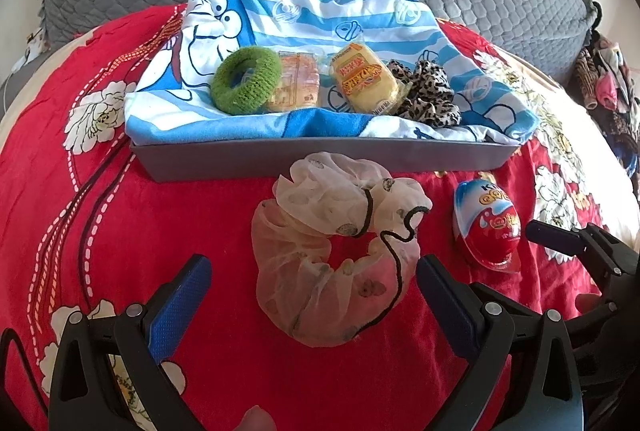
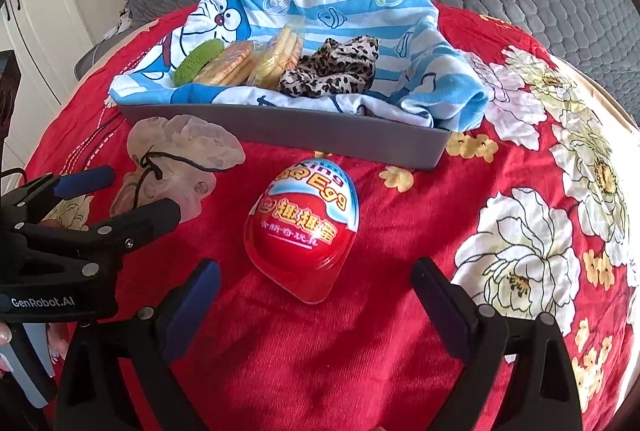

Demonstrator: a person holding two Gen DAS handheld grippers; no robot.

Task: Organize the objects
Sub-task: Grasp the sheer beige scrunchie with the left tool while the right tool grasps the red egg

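Left wrist view: the left tongs (image 1: 314, 295), spread apart and empty, straddle a sheer white scrunchie (image 1: 336, 255) lying on the red bedspread (image 1: 200, 215) outside the grey tray (image 1: 320, 157); a green scrunchie (image 1: 245, 79), snack packets and a leopard scrunchie (image 1: 428, 93) already sit inside. Right wrist view: the right tongs (image 2: 316, 305), also apart, face a red toy egg (image 2: 306, 227) not yet put away; the towel lining hides the tray's floor.
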